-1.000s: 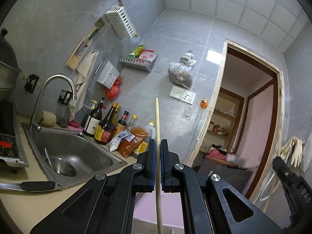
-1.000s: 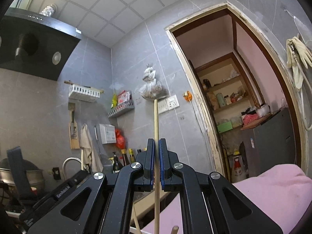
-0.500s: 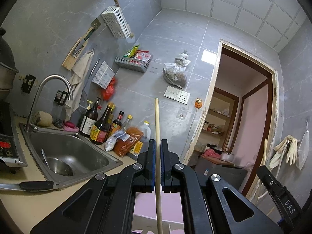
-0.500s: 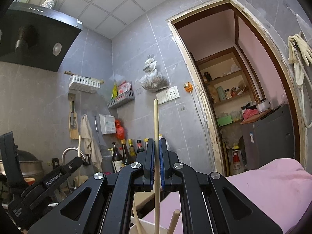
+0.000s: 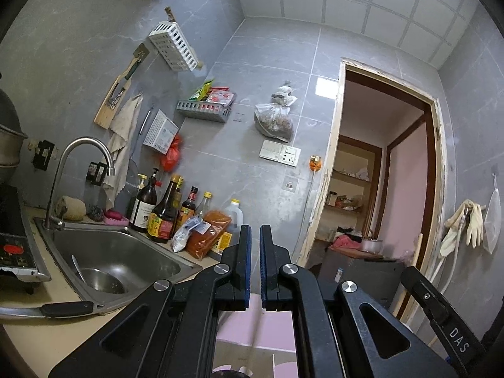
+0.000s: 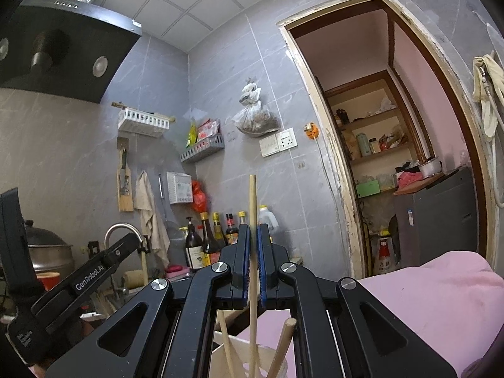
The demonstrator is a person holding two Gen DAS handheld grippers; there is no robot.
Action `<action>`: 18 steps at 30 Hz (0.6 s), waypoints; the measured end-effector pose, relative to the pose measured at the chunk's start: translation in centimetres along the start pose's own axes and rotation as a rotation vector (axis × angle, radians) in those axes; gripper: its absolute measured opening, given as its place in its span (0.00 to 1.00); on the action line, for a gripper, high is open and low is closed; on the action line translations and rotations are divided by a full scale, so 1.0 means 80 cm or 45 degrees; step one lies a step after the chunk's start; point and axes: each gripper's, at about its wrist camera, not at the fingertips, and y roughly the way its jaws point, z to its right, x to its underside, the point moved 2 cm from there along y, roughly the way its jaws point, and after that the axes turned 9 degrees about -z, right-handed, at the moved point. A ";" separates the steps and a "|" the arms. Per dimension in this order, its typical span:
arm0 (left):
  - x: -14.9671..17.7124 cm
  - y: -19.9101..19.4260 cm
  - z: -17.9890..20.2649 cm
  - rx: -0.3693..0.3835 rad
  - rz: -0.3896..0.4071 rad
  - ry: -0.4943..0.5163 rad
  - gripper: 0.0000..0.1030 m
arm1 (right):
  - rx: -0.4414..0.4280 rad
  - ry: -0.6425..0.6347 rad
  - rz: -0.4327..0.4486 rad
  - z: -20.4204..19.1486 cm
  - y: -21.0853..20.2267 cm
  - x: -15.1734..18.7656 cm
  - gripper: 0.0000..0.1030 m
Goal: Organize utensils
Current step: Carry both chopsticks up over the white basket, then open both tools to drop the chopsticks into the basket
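While right gripper (image 6: 254, 236) clamps one chopstick (image 6: 252, 198), left gripper (image 5: 255, 236) closed empty; two more sticks (image 6: 283, 343) below.

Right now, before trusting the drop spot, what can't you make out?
1. Right wrist view: container mostly hidden by the right gripper, cut off below.
2. Same view: held chopstick lower end, past bottom edge.
3. Left wrist view: area beneath left gripper, blocked by its body.

bottles (image 5: 163, 211) stand right of sink (image 5: 126, 261), seemingly.
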 end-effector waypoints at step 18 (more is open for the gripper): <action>-0.015 -0.008 0.007 0.119 -0.104 -0.082 0.21 | 0.033 -0.029 0.047 -0.004 -0.025 -0.024 0.22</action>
